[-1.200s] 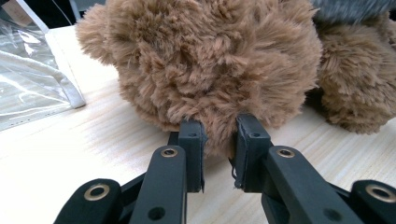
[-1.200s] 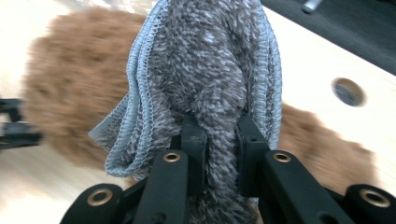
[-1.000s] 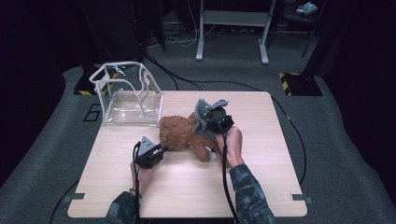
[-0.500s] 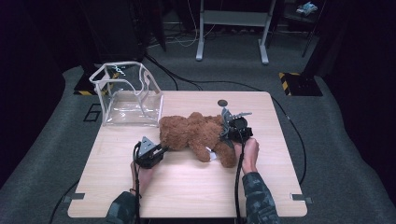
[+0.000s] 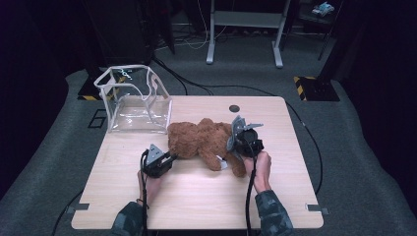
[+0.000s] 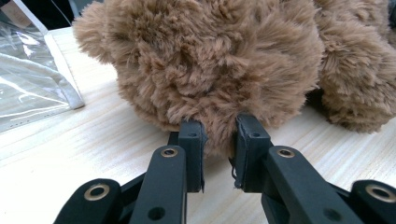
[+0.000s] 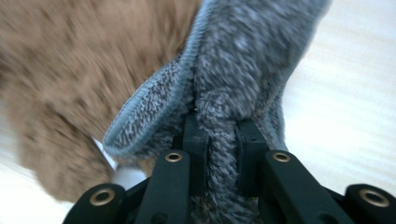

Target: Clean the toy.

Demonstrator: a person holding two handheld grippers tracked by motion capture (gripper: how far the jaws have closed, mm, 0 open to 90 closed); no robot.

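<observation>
High view: overhead, facing forward-down. Both gripper views: close, table-level; all share teddy bear (image 5: 201, 141).

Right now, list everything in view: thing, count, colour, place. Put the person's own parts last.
teddy bear: one, brown, lying mid-table
grey cloth: one, grey knit, at the bear's right side
clear bag: one, transparent with white trim, far-left part of the table
table: one, light wood, on a grey floor
metal stand: one, grey, on the floor beyond the table
left tongs: one, black, pinching the bear's fur
right tongs: one, black, closed on the grey cloth
hands: two, gripping the tongs at the table's near side
</observation>
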